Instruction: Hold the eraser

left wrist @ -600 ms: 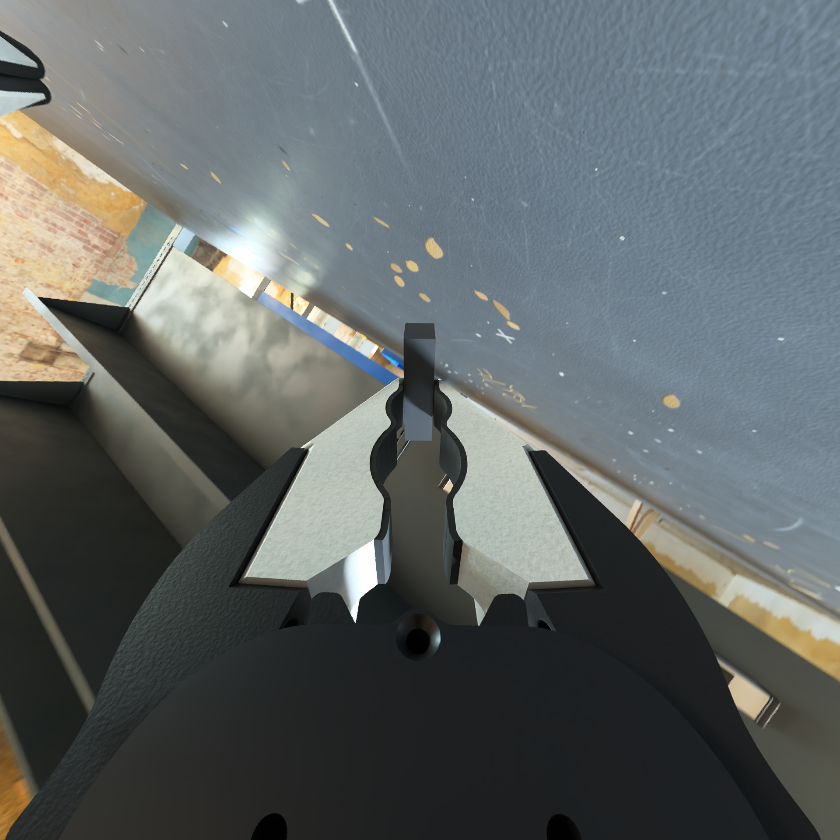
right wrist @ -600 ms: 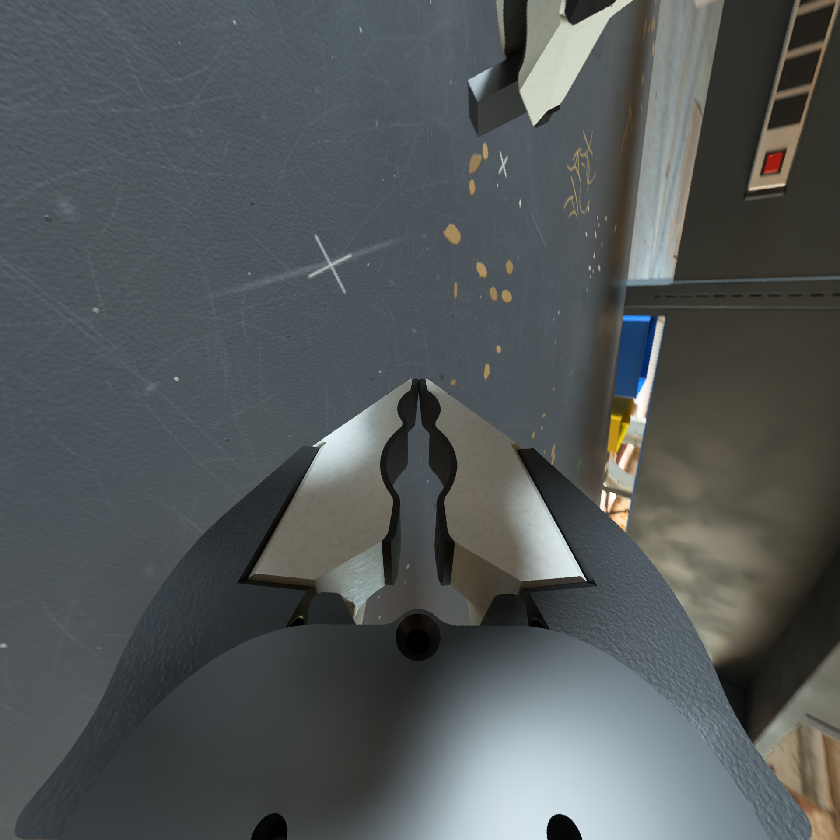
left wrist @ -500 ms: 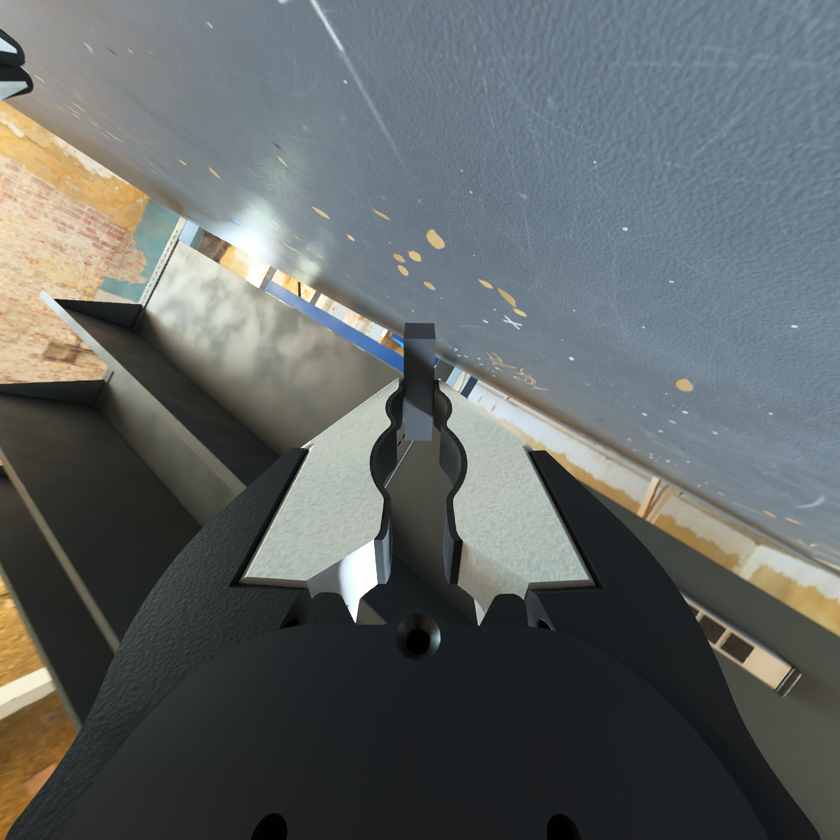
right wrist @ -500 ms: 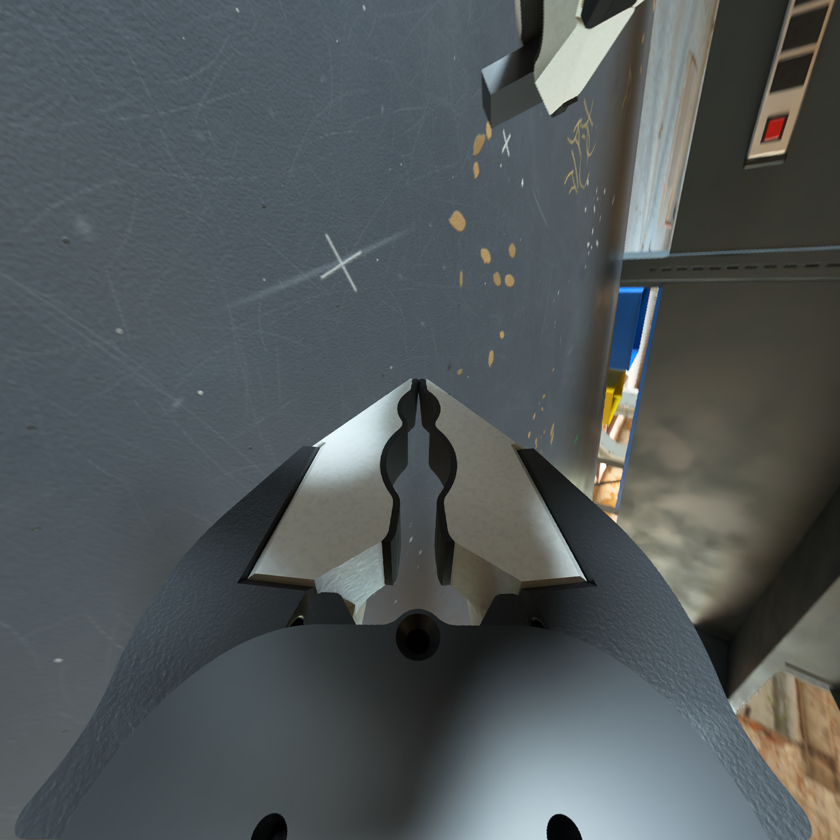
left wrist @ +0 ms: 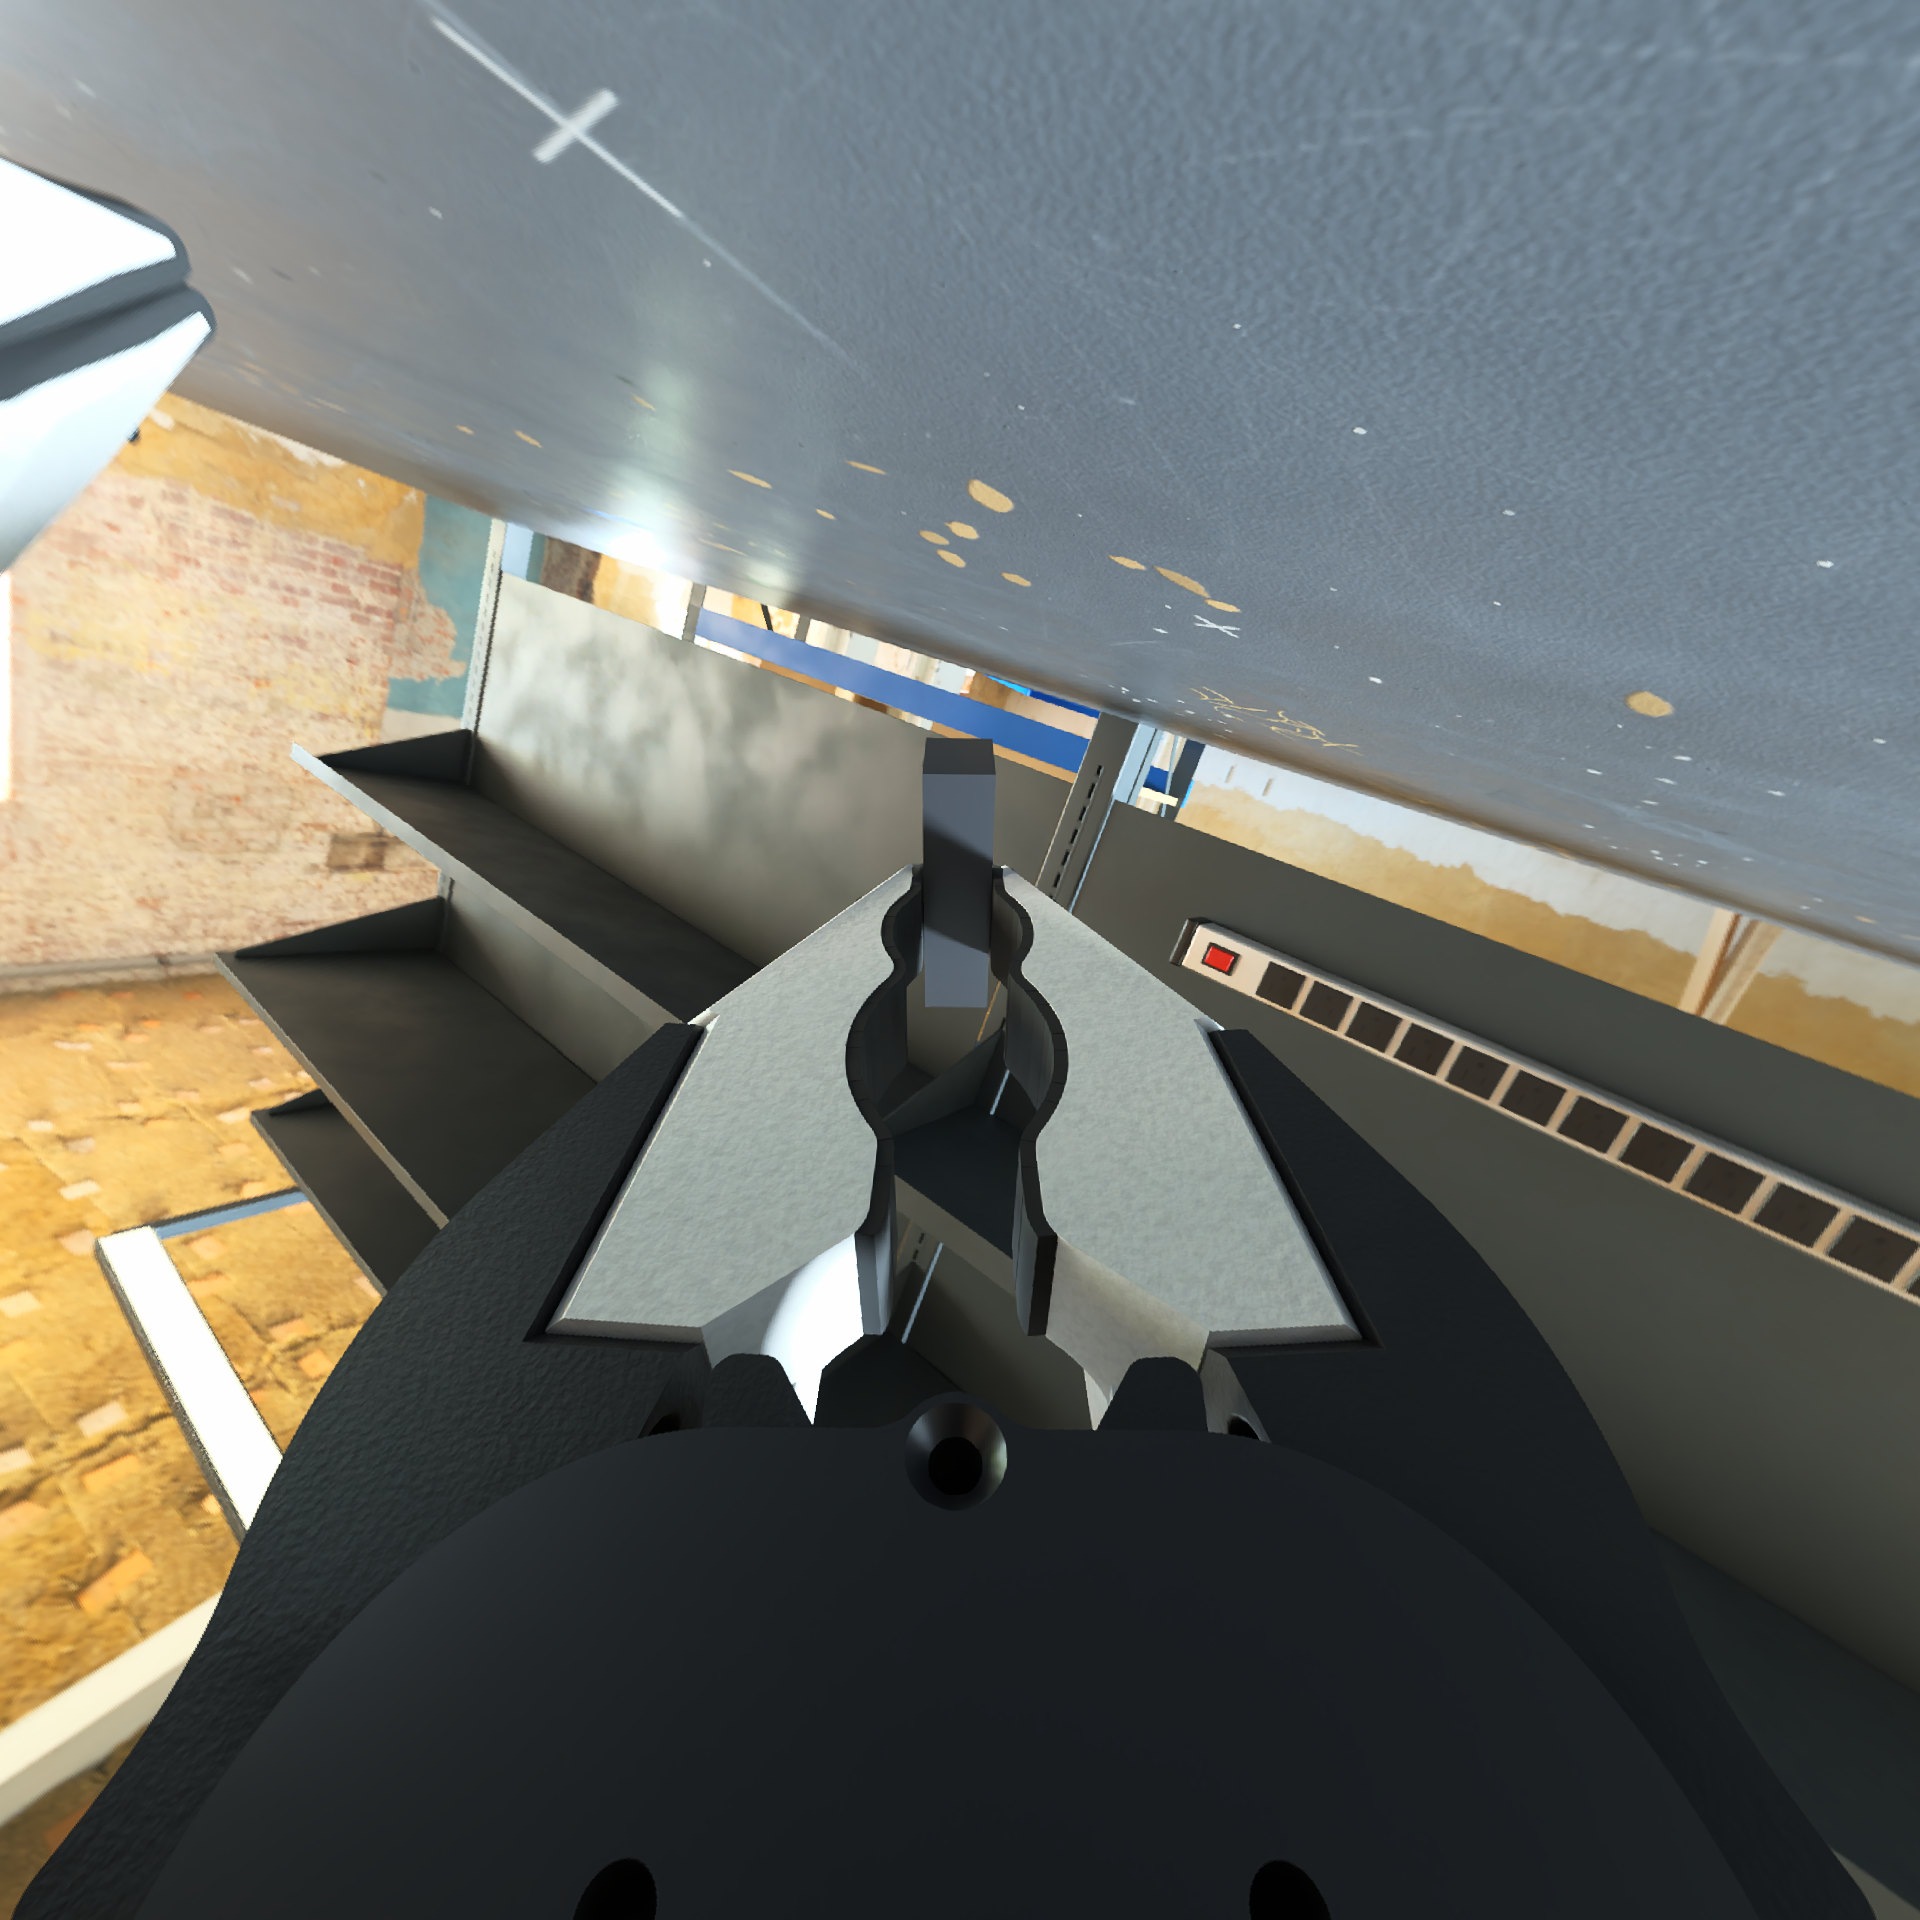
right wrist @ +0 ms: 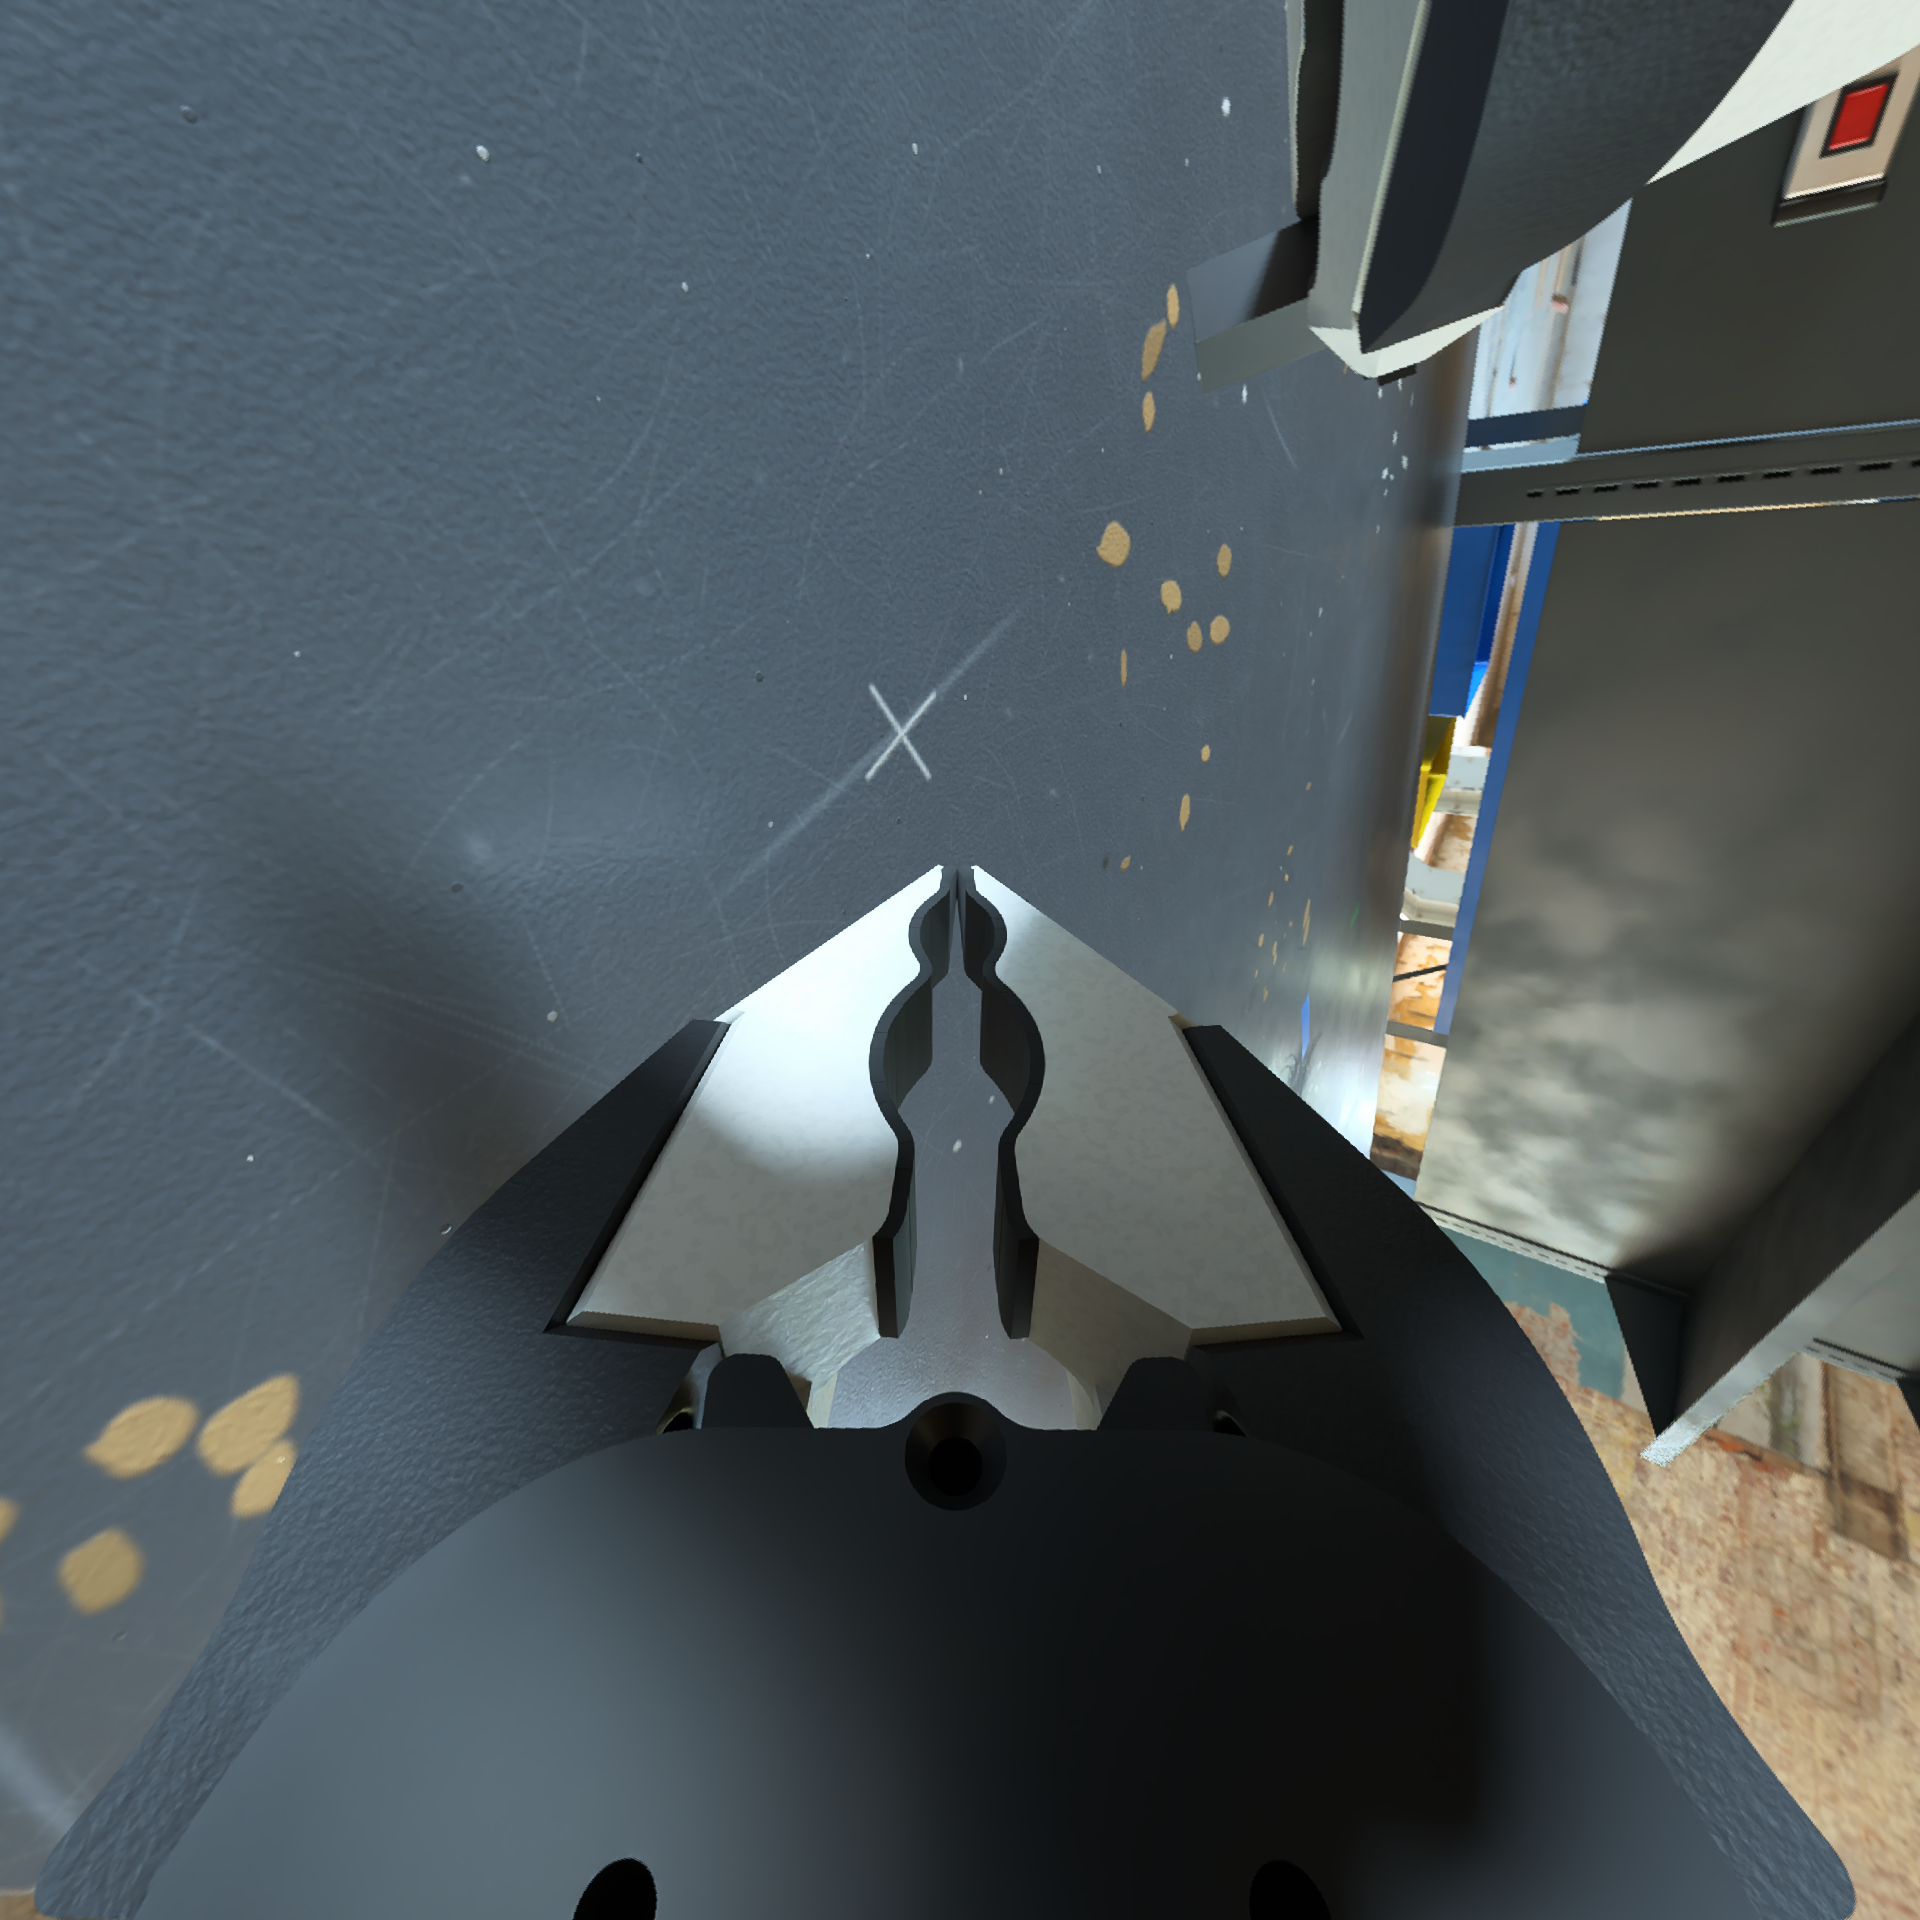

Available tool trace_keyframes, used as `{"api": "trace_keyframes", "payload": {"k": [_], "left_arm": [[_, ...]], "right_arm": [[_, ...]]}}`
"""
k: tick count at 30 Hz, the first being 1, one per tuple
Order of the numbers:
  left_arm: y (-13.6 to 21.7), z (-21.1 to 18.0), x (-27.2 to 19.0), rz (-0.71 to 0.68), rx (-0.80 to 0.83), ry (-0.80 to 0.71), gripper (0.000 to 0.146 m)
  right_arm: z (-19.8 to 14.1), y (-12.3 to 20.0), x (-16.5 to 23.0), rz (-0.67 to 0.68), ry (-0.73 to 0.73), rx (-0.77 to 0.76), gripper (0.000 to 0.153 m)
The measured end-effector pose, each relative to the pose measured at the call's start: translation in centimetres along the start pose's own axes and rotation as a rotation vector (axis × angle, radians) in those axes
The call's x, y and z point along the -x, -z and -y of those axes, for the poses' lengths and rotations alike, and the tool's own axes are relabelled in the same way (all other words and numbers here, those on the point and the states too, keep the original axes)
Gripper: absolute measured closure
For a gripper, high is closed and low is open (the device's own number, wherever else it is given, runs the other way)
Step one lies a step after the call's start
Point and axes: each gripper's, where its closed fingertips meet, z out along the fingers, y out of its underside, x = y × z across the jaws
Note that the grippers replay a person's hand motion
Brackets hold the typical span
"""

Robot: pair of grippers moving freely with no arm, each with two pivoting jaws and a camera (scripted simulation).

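Above shelves (left wrist: 416, 997), scuffed grey tabletop (left wrist: 1247, 312), brick wall (left wrist: 177, 727)

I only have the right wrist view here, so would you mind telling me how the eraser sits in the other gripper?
Observer: In the left wrist view, the left gripper is shut on the eraser, a grey block that juts out past the fingertips.
Operator: Thank you. Is it resting on the table at all?
Observer: No, that view shows it lifted clear, with grey shelves behind it rather than the table.
Operator: Is my own gripper visible from there?
Observer: Only partly: the right gripper, shut and empty, shows as a pale tip at the left edge.
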Motion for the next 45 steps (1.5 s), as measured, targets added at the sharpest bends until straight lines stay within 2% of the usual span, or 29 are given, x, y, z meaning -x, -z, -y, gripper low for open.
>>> {"api": "trace_keyframes", "payload": {"k": [15,25,45], "left_arm": [[0.5,0.0,0.7,0.012,0.006,-0.018,0.135],[0.6,0.3,1.2,0.023,-0.006,-0.027,0.135],[0.9,0.7,2.1,0.028,-0.013,-0.045,0.135]], "right_arm": [[0.4,-0.6,1.7,0.028,-0.049,0.020,0.153],[0.3,-0.9,1.8,-0.012,-0.064,0.000,0.153],[-0.9,-0.4,2.4,-0.028,0.006,0.082,0.153]]}}
